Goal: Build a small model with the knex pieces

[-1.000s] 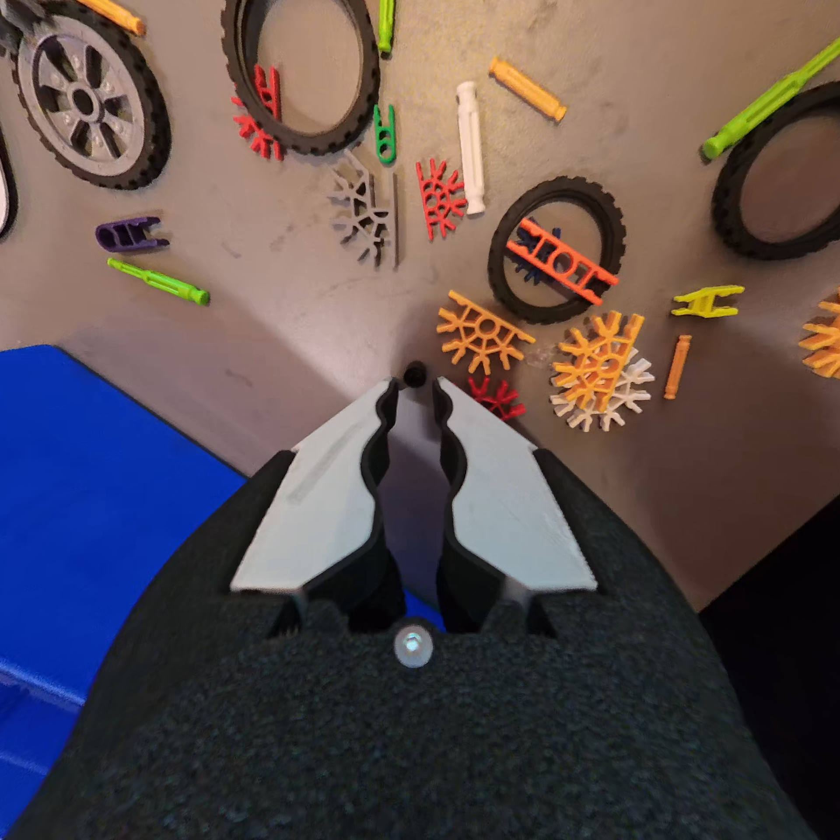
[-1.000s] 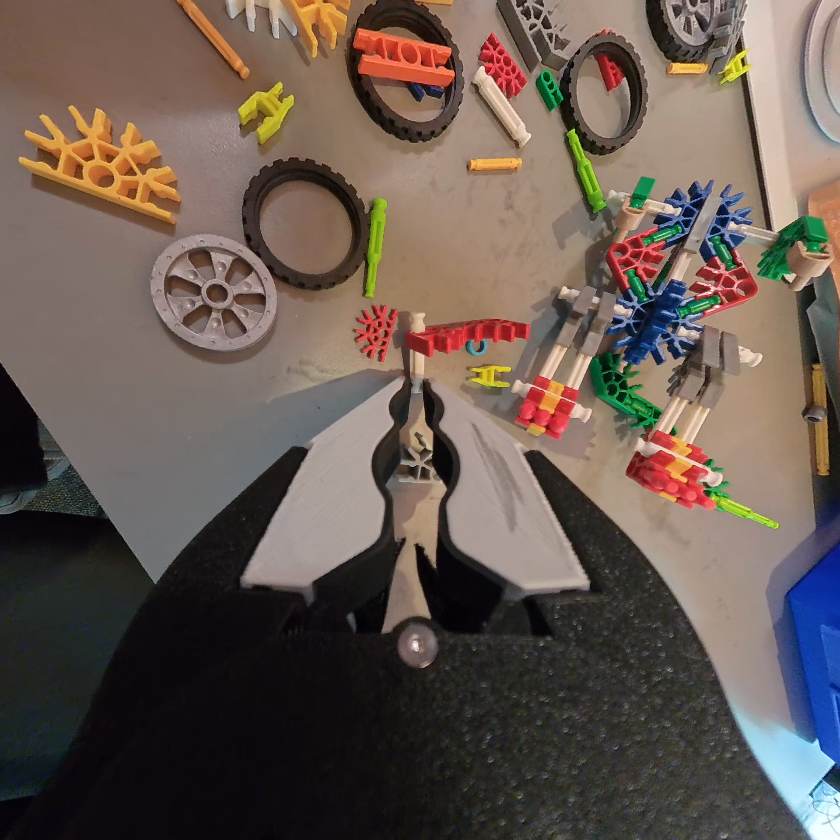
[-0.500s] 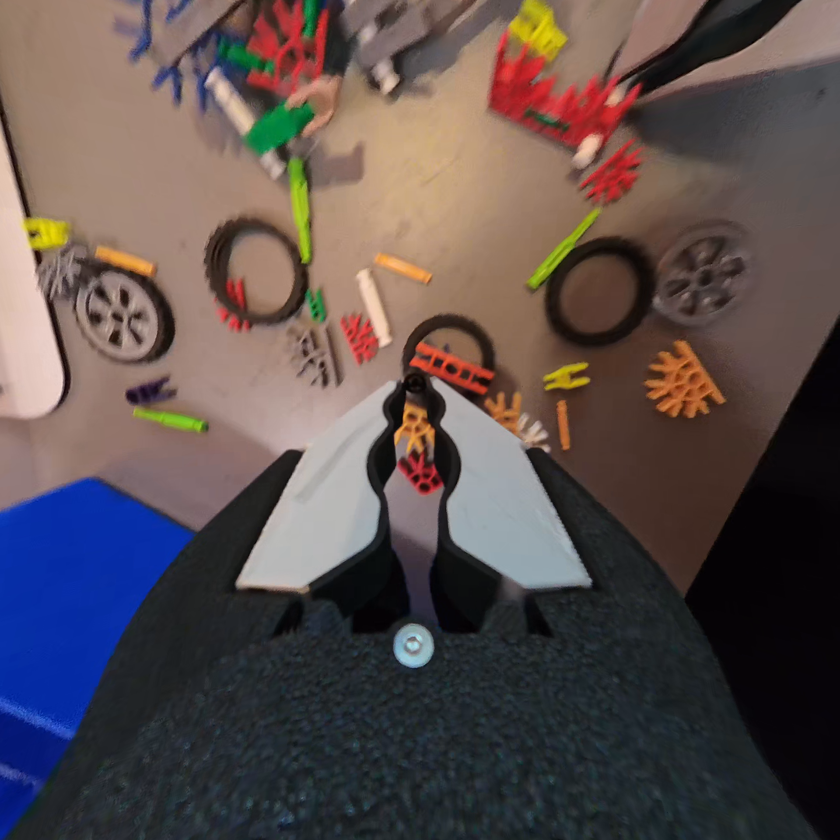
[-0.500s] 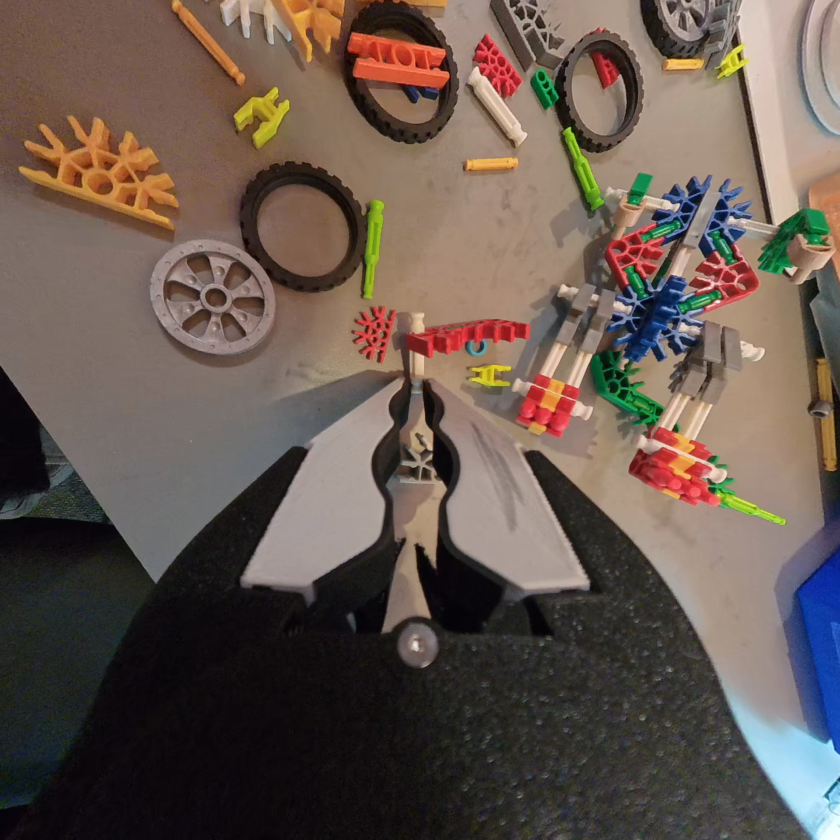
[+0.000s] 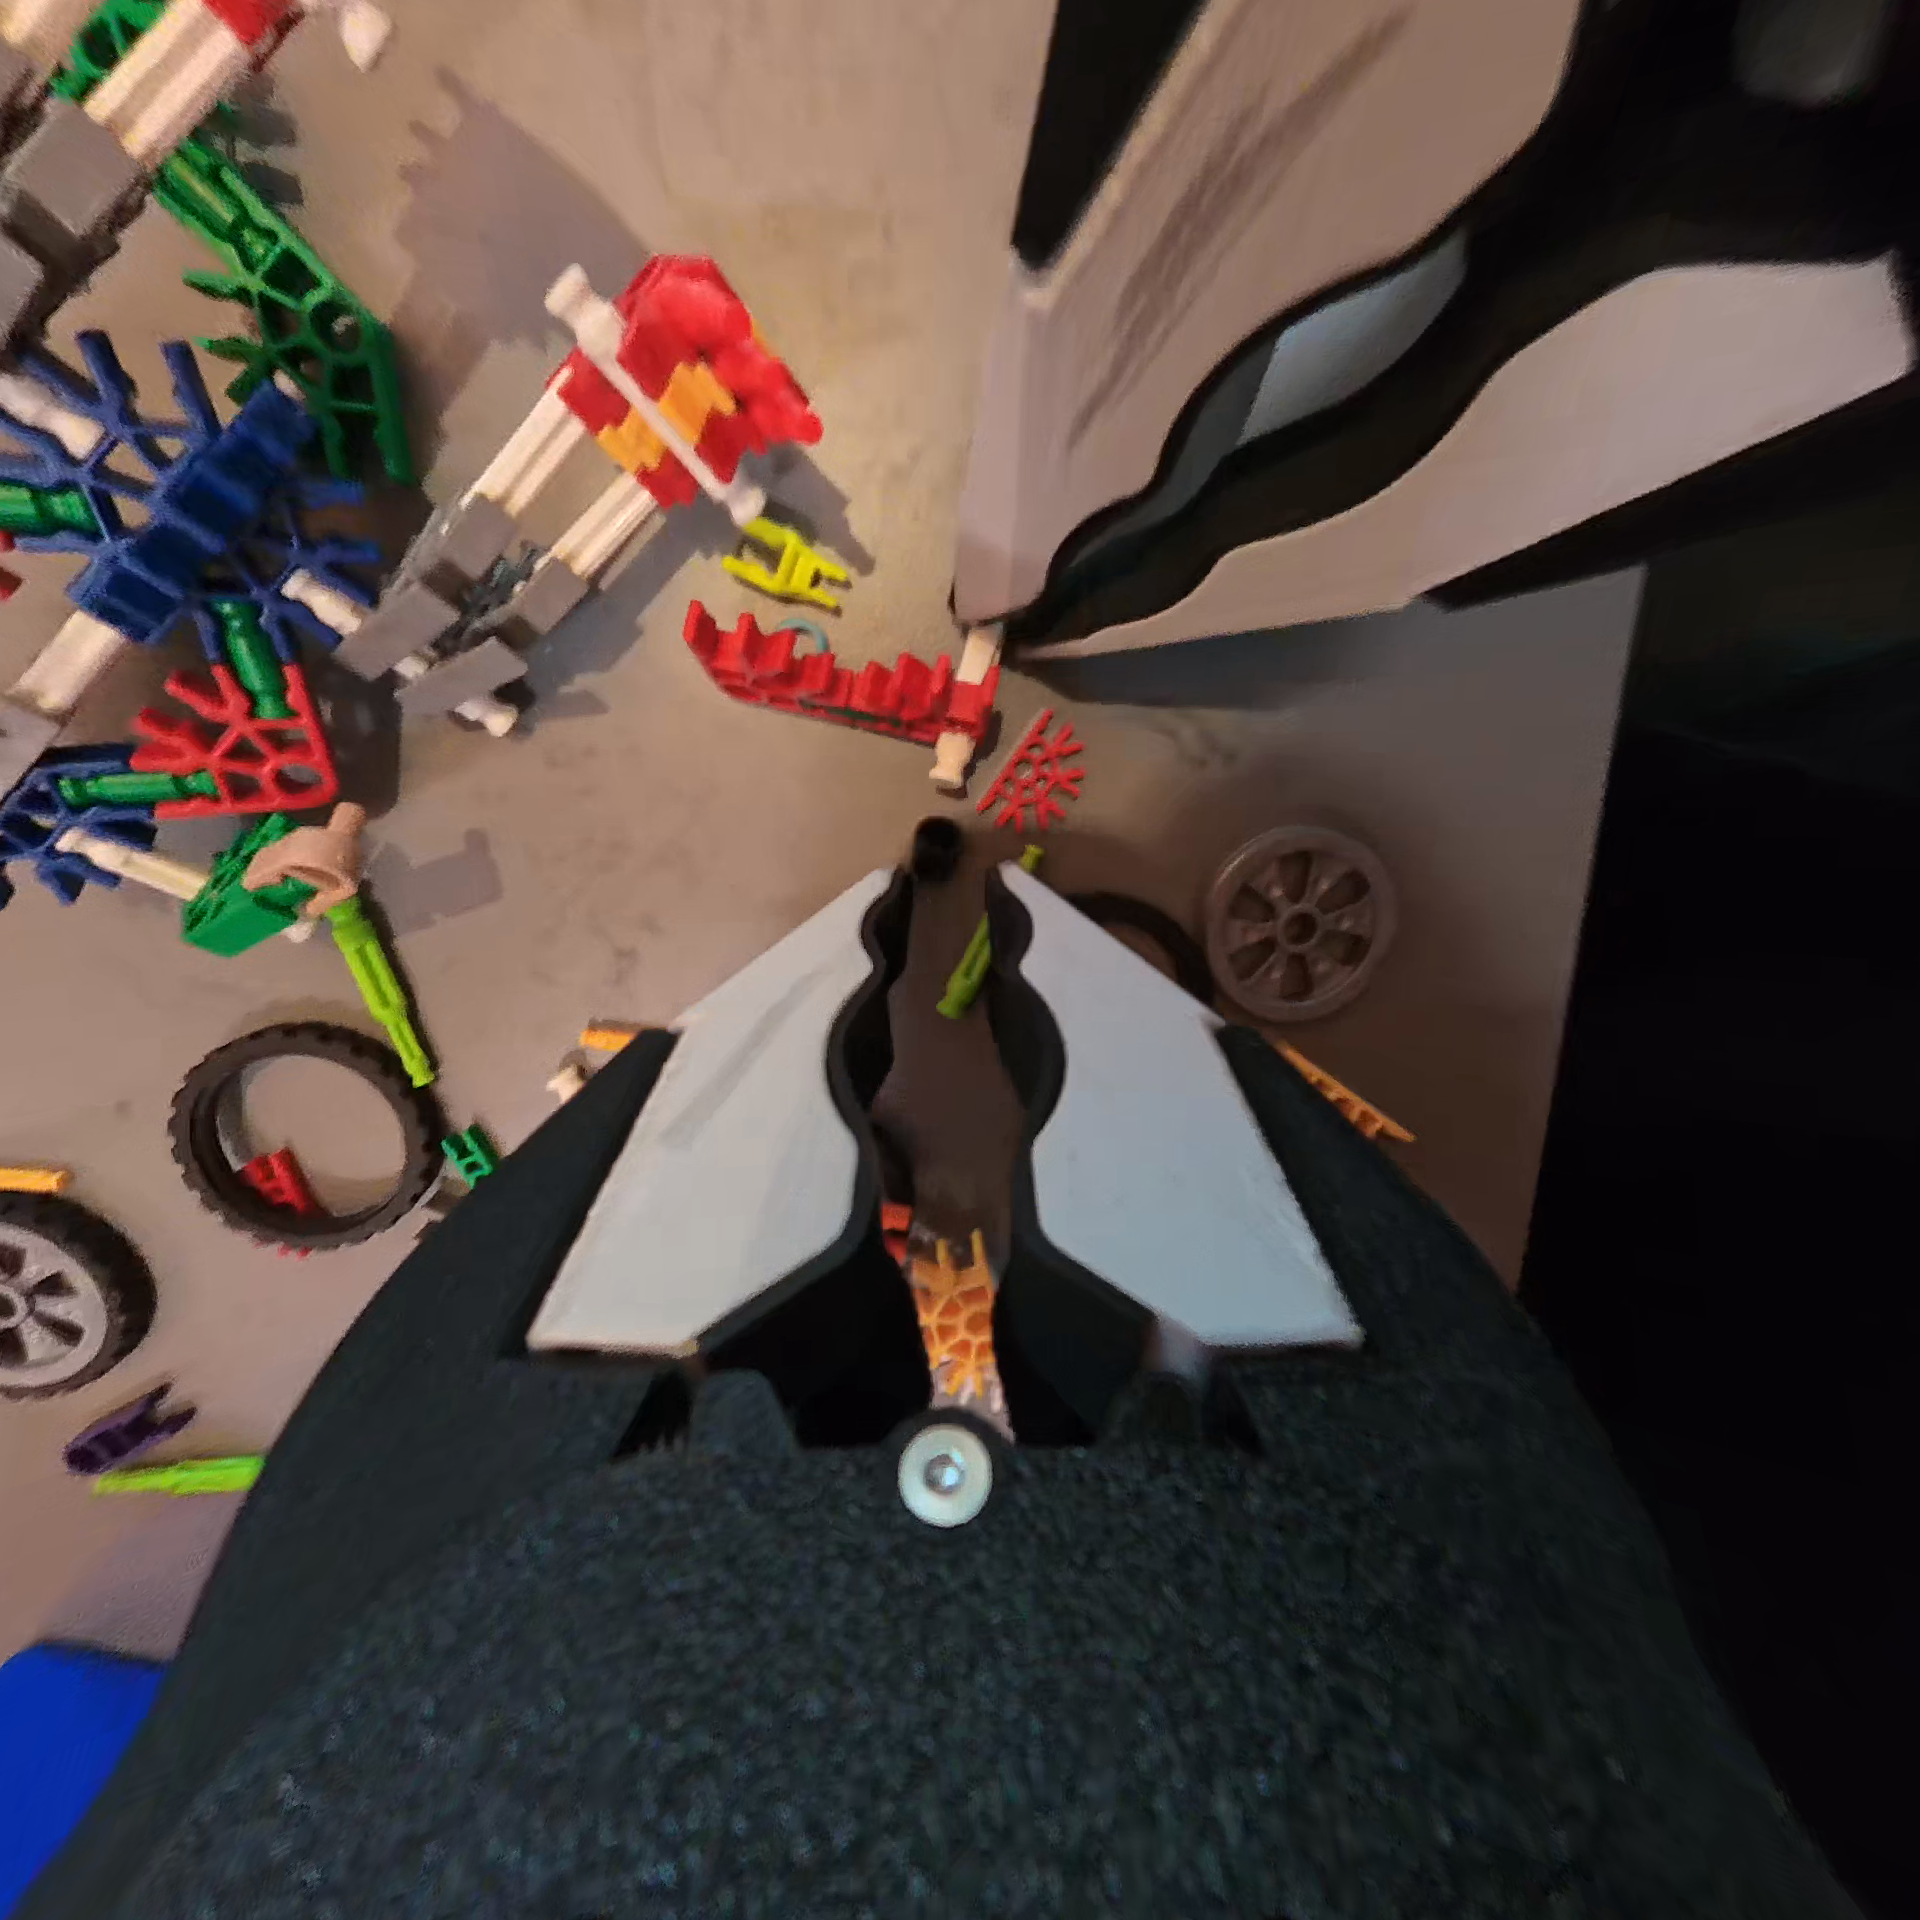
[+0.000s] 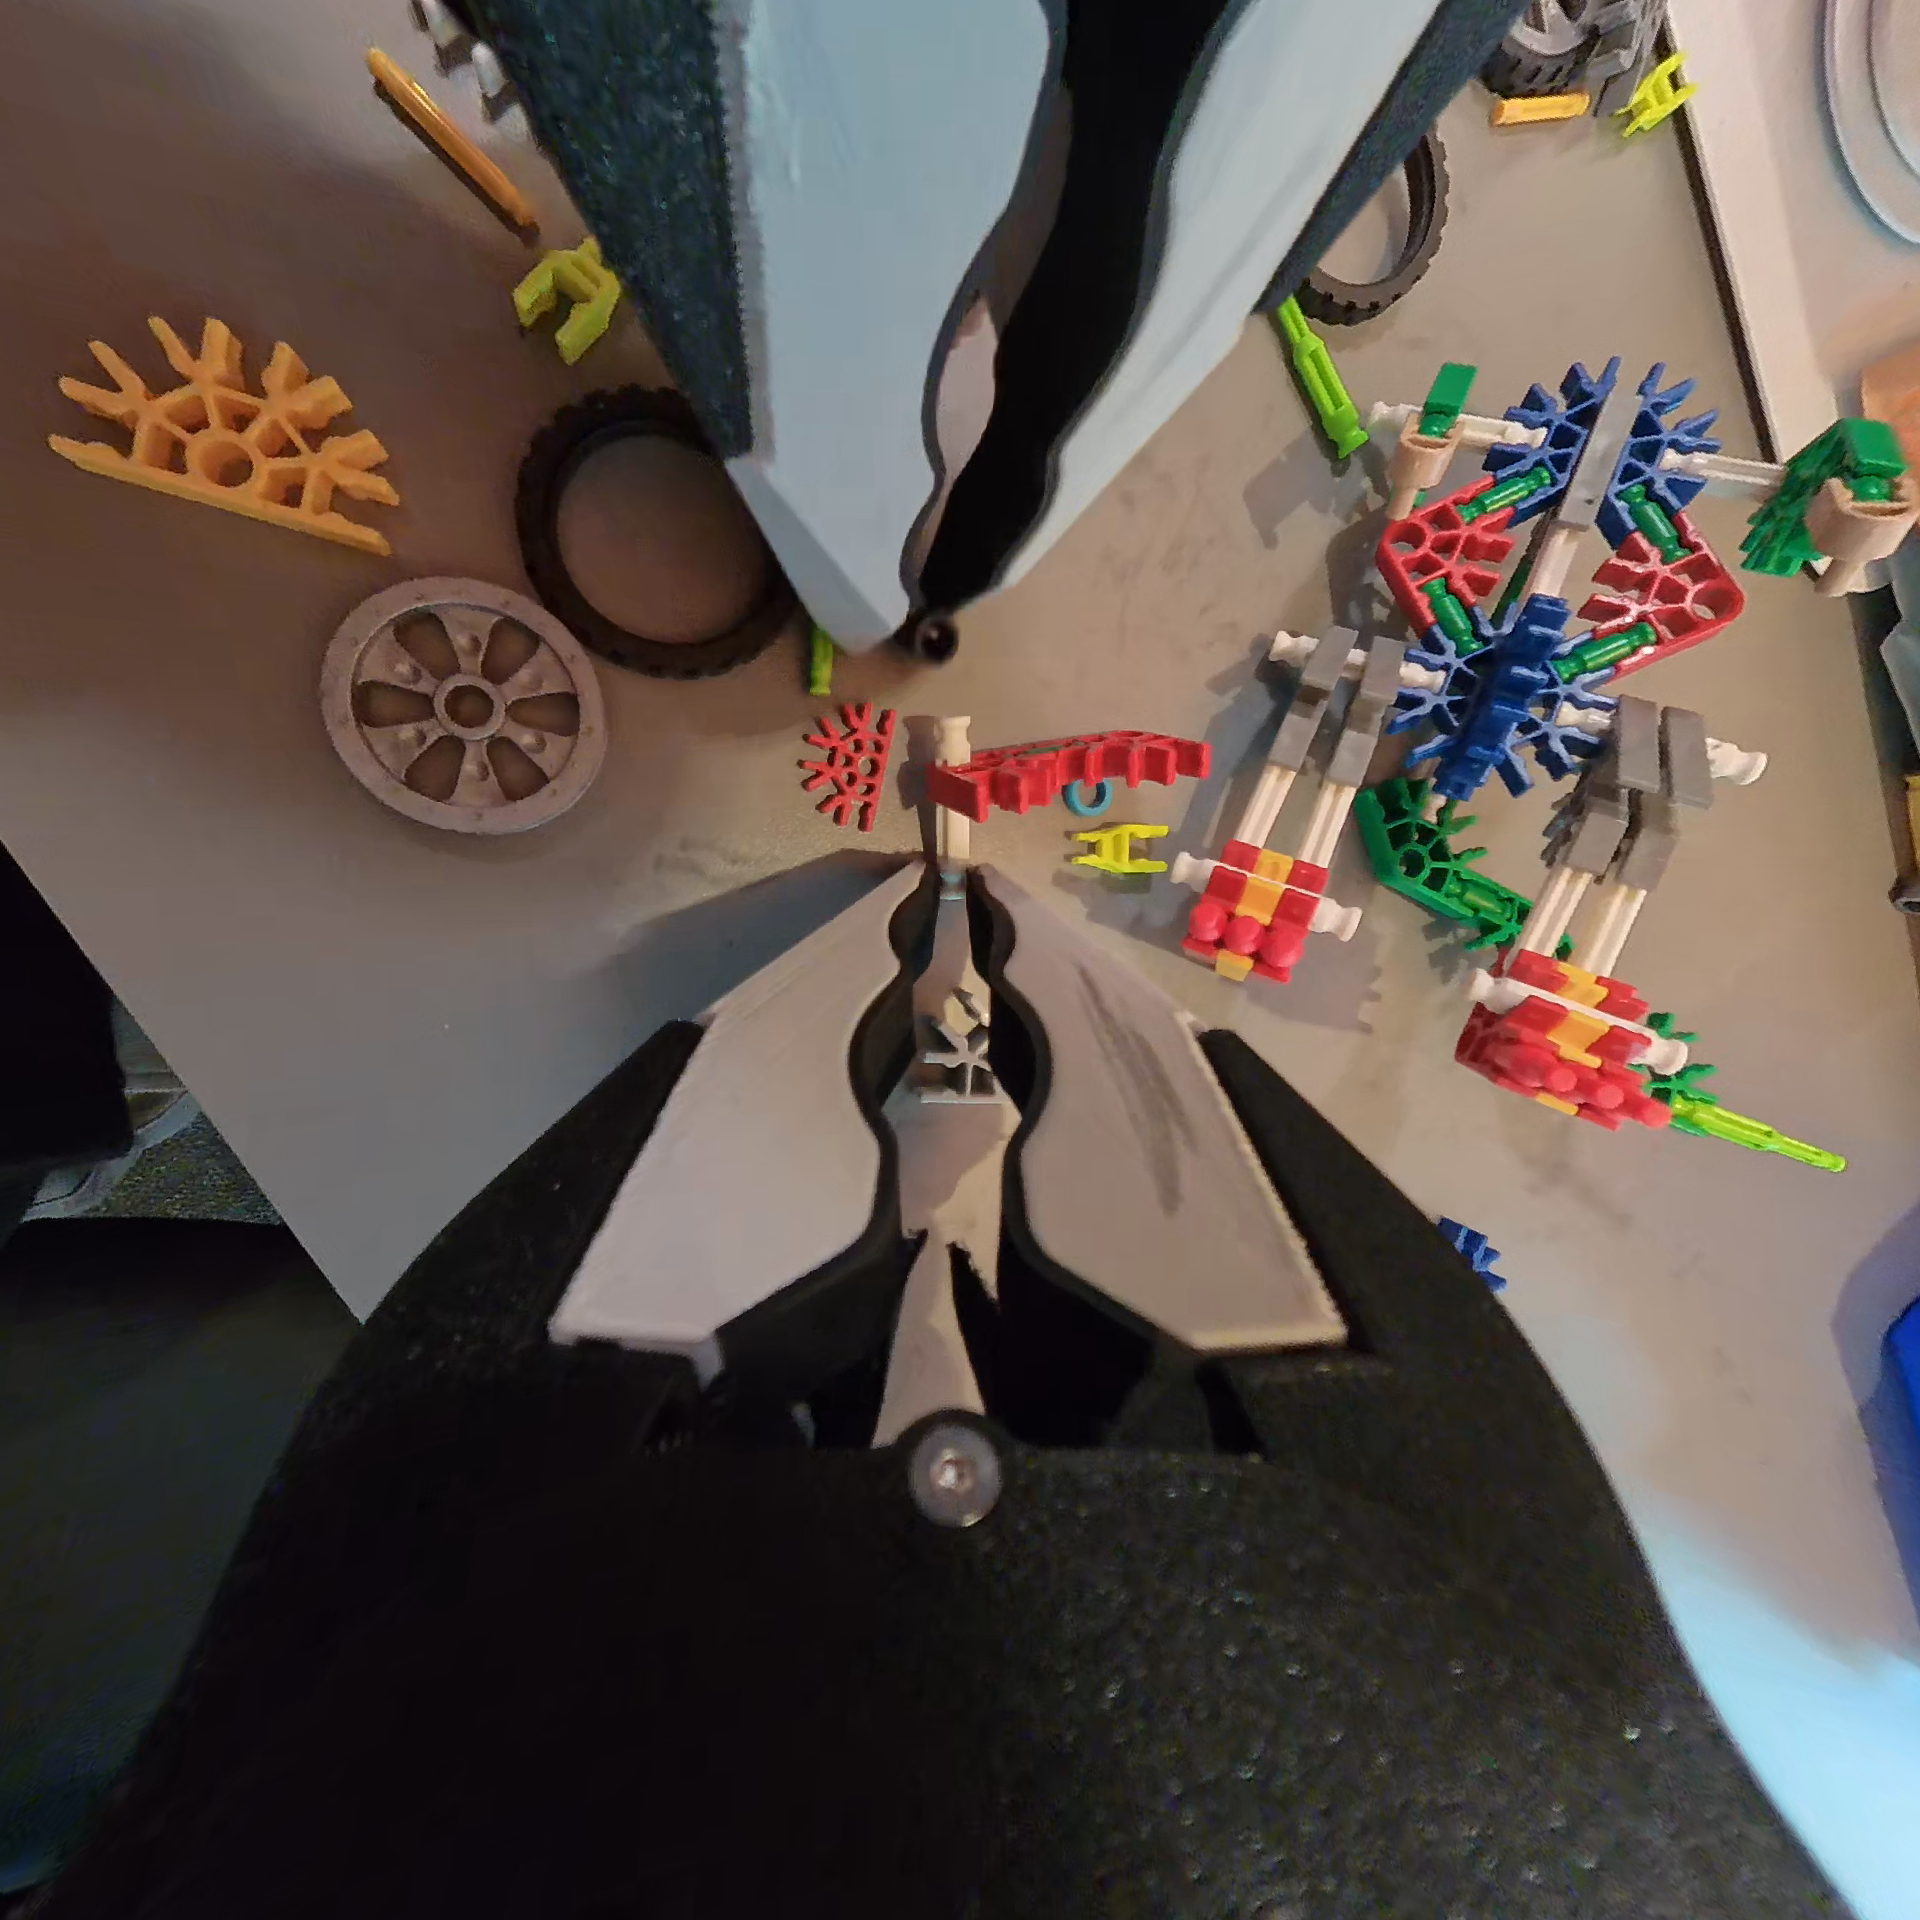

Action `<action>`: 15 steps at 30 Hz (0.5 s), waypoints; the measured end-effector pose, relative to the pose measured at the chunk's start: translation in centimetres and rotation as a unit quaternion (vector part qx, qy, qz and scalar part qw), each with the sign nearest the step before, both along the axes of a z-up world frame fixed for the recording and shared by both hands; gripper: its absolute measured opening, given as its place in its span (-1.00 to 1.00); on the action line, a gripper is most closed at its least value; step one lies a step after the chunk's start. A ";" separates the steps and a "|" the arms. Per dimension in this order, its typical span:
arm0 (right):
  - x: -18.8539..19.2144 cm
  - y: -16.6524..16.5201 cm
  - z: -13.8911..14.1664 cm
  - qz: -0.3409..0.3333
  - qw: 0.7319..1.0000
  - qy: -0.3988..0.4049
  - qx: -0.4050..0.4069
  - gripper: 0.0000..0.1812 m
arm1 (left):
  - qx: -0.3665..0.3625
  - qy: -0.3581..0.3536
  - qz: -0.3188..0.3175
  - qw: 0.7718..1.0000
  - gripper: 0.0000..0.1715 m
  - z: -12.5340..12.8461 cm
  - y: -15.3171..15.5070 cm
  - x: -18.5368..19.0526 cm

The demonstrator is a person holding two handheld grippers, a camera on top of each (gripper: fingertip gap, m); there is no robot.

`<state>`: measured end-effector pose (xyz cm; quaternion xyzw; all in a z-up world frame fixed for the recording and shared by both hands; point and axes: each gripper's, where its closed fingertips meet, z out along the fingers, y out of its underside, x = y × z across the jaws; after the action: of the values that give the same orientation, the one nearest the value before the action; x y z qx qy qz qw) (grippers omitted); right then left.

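The right gripper (image 6: 948, 883) is clamped on a white rod (image 6: 948, 790) whose long axis runs straight ahead along the fingers, far end pointing away over the grey table (image 6: 312, 935). A red connector strip (image 6: 1070, 771) is snapped onto that rod and sticks out sideways to the right, with a small red fan-shaped piece (image 6: 852, 764) lying just left of it. The left gripper (image 5: 943, 868) comes in from the opposite side, tips nearly together and pinching a tiny black ring (image 5: 935, 836), hovering just short of the rod's far end. A grey wheel hub (image 6: 464, 707) and black tyre (image 6: 634, 540) lie off to the left, and a big multicoloured built model (image 6: 1527, 675) to the right.
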<state>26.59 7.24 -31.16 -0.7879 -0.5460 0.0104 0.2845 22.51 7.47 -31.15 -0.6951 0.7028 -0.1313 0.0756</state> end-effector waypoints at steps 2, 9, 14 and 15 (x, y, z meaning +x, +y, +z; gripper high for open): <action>0.0 0.0 0.0 -0.001 1.000 0.002 0.000 -0.94 | 0.005 -0.015 0.010 1.000 -0.83 0.5 0.4 0.1; 0.1 -0.1 0.0 -0.010 1.000 0.011 -0.001 -0.94 | 0.019 -0.032 0.028 0.999 -0.82 0.3 1.6 -1.8; 0.1 -0.2 0.0 -0.011 1.000 0.010 -0.005 -0.94 | 0.027 -0.081 0.013 0.996 -0.83 0.8 1.2 -0.3; 0.1 -0.2 0.0 -0.010 1.000 0.009 -0.005 -0.94 | 0.031 -0.085 0.007 0.996 -0.83 0.7 1.2 -0.1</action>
<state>26.66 7.06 -31.14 -0.7950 -0.5351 0.0173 0.2851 22.40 8.71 -30.42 -0.6836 0.6925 -0.1678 0.1579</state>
